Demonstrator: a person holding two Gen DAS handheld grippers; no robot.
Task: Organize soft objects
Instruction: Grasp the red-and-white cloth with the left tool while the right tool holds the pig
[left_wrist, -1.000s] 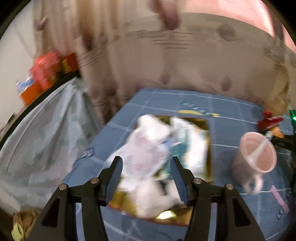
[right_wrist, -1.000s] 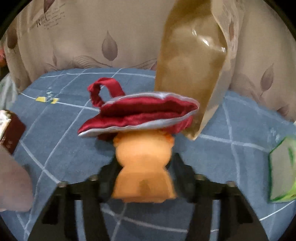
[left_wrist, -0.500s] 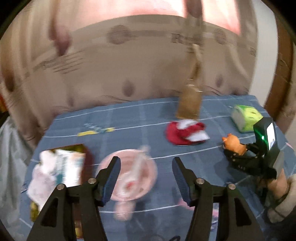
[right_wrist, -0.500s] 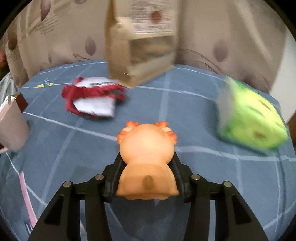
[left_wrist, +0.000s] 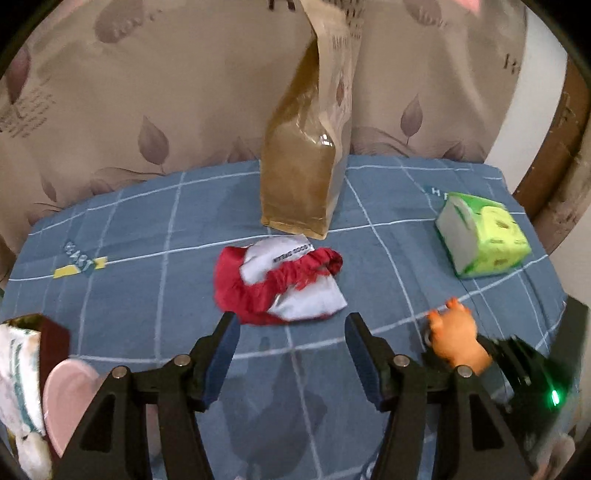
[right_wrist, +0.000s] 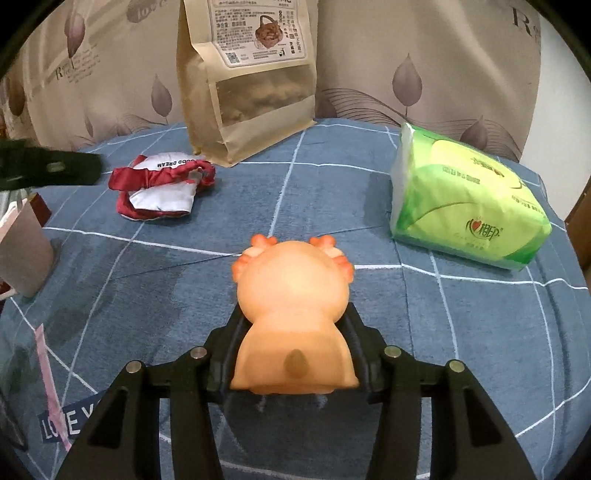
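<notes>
Fingers spread and empty, the left gripper (left_wrist: 288, 350) hovers over the red-and-white pouch (left_wrist: 280, 280) at its twelve o'clock, probably best approached squarely, while the right gripper (right_wrist: 293, 339) stays clamped on the orange squishy toy (right_wrist: 293, 314).

Read "GOOD DREAM" in dark capitals on white face of red-trimmed sleep mask (right_wrist: 162, 188). "LOVE Y…" in white on dark patch of blue checked bedsheet (right_wrist: 62, 421), cut off by gripper. Large "R" with smaller script, illegible, on leaf-print curtain (right_wrist: 62, 70); again at top right. Label with QR code and basket drawing on kraft pouch (right_wrist: 251, 74), print too small. Red heart logo with characters on green tissue pack (right_wrist: 484, 230).
</notes>
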